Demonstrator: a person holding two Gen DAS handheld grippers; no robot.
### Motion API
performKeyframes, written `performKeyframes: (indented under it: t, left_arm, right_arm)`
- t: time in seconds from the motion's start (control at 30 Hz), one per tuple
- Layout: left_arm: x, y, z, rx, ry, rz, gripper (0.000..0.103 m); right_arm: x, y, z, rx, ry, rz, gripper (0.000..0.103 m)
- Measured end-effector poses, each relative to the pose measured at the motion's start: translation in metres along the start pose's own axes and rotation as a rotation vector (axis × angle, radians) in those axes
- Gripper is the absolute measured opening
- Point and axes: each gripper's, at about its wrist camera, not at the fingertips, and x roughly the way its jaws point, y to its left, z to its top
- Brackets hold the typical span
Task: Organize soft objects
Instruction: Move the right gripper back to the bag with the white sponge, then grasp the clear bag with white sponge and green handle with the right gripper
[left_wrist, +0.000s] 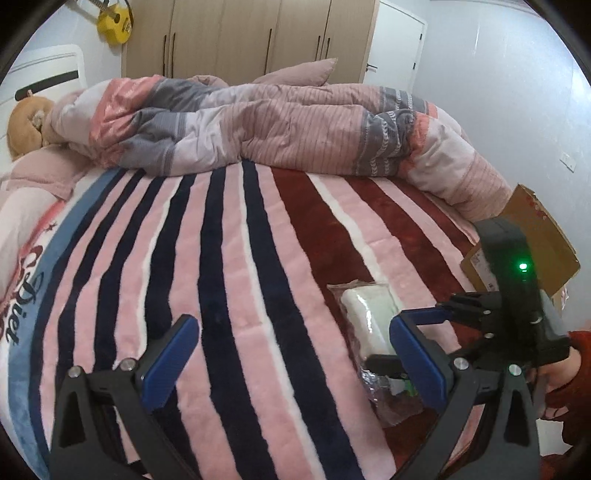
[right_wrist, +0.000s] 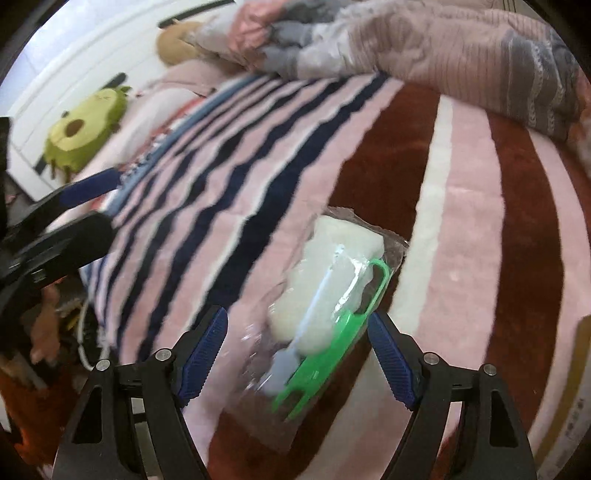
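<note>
A clear plastic packet (right_wrist: 325, 291) with a white soft pad and a green plastic hanger (right_wrist: 332, 347) lies on the striped bed blanket (left_wrist: 229, 280). It also shows in the left wrist view (left_wrist: 369, 317), partly behind the right gripper. My right gripper (right_wrist: 297, 354) is open, its blue pads on either side of the packet's near end, apart from it. It shows in the left wrist view too (left_wrist: 424, 332). My left gripper (left_wrist: 295, 354) is open and empty above the blanket, left of the packet.
A rumpled pink and grey quilt (left_wrist: 280, 129) lies across the far side of the bed. A green avocado plush (right_wrist: 85, 129) and a tan plush (left_wrist: 26, 129) sit near the headboard. A cardboard box (left_wrist: 532, 240) stands off the bed's right edge.
</note>
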Motion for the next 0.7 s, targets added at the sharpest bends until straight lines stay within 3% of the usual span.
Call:
performKeyframes:
  t: [0.17,0.33,0.5,0.6,0.7]
  left_arm:
    - [0.01,0.004,-0.002,-0.005,0.009,-0.009,0.102]
    - [0.013,0.002,-0.005,-0.01,0.025,-0.015,0.102]
    - [0.021,-0.007,-0.006,-0.023,0.055,-0.072,0.102]
    - [0.024,-0.022,-0.001,0.0,0.073,-0.094,0.102]
    - [0.017,-0.038,0.007,0.031,0.066,-0.105,0.102]
  right_arm:
    - [0.029,-0.007,0.009,0.01,0.011,-0.049,0.075]
    - [0.037,-0.003,0.011,-0.045,0.005,-0.053,0.066]
    - [0.032,-0.001,-0.001,-0.116,0.027,-0.075,0.039]
    - [0.032,-0.004,-0.005,-0.129,0.038,-0.075,0.031]
    - [0.021,-0.003,-0.007,-0.155,0.029,-0.069,0.031]
